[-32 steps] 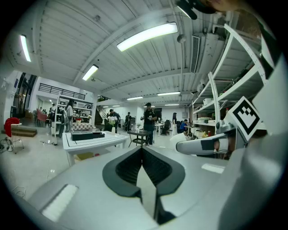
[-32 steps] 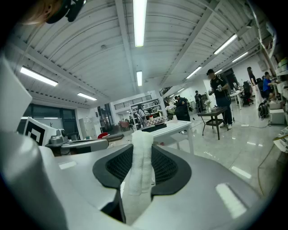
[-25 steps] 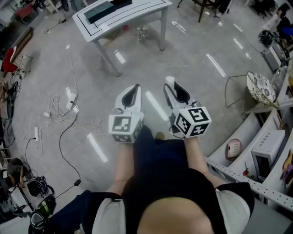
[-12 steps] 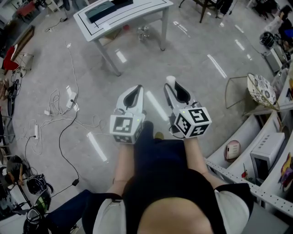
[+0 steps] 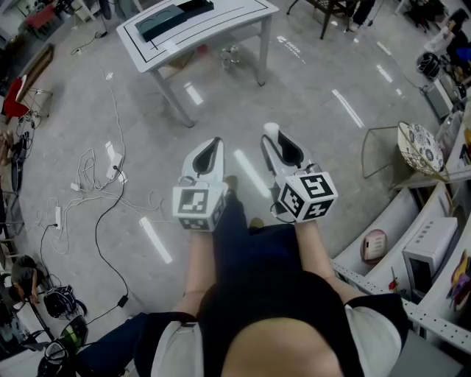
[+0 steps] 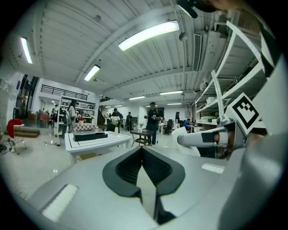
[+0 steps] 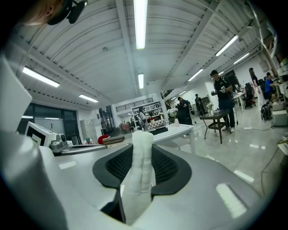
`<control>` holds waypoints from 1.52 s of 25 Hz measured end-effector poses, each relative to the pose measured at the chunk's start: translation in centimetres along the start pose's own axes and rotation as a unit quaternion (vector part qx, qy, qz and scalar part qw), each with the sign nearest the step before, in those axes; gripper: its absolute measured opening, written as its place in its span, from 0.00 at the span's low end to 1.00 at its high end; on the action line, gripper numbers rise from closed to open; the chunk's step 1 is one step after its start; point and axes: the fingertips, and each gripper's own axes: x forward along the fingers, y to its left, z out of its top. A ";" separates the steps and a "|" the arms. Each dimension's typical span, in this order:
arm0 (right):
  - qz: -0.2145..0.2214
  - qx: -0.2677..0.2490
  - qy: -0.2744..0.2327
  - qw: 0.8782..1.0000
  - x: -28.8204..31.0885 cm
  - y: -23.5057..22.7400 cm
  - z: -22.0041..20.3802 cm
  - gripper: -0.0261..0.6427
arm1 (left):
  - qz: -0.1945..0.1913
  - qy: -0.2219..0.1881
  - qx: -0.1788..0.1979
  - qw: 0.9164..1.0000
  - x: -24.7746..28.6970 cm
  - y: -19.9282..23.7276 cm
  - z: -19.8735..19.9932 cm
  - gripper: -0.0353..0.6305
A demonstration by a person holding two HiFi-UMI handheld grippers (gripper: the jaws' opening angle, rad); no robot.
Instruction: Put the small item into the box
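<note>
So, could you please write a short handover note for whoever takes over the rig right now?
Left gripper: jaws shut, nothing between them, held out in front of the person.
Right gripper: jaws shut on the small white item, which sticks out past the tips.
Box: dark, lying on the white table across the floor ahead, some way off.
Done: the item is picked up and in hand.
Left: walk to the table, bring the right gripper over the box, put the item in and open the jaws.

light: bright ceiling tubes (image 6: 148,35) | glare: streaks on floor (image 5: 346,103) | edges: fisheye-warped, dark corners
</note>
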 end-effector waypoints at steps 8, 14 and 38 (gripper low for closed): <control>-0.005 -0.002 0.000 1.000 3.4 -0.7 1.1 0.23 | -0.007 -0.002 0.000 1.000 2.7 2.6 0.9 0.07; -0.013 0.002 -0.006 1.000 6.7 -1.6 2.2 0.23 | -0.013 0.001 0.004 1.000 5.1 5.0 1.8 0.07; -0.021 -0.004 -0.001 1.000 19.5 -5.0 6.6 0.23 | -0.022 -0.006 0.005 1.000 15.8 13.9 5.4 0.07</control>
